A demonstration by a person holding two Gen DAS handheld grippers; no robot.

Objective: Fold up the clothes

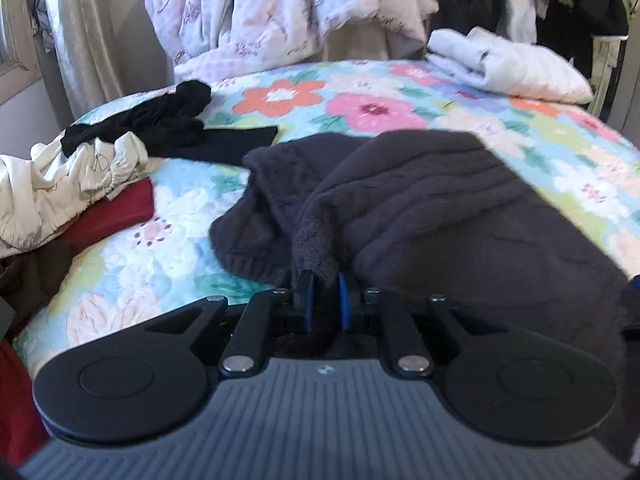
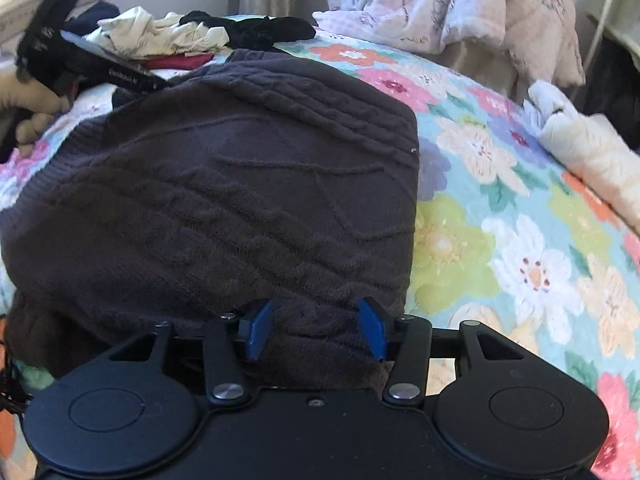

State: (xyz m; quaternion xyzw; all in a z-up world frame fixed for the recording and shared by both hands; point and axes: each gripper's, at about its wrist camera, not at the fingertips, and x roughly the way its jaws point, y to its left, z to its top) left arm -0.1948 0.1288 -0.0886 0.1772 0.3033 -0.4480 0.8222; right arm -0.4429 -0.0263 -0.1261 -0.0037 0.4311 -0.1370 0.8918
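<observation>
A dark grey cable-knit sweater [image 1: 420, 200] lies folded on the floral bedspread [image 1: 360, 96]. My left gripper [image 1: 325, 300] is shut on a bunched fold of the sweater at its near left edge. In the right wrist view the sweater [image 2: 240, 184] fills the middle. My right gripper [image 2: 316, 330] is open, its blue pads [image 2: 258, 330] resting on either side of the sweater's near hem. The left gripper [image 2: 80, 64] shows in the right wrist view at the upper left, held by a hand.
A pile of cream, black and red clothes [image 1: 80, 176] lies at the left. A folded white garment [image 1: 512, 64] sits at the far right of the bed. A pale quilt [image 1: 280, 12] hangs behind. The floral bedspread [image 2: 520, 240] is bare to the right.
</observation>
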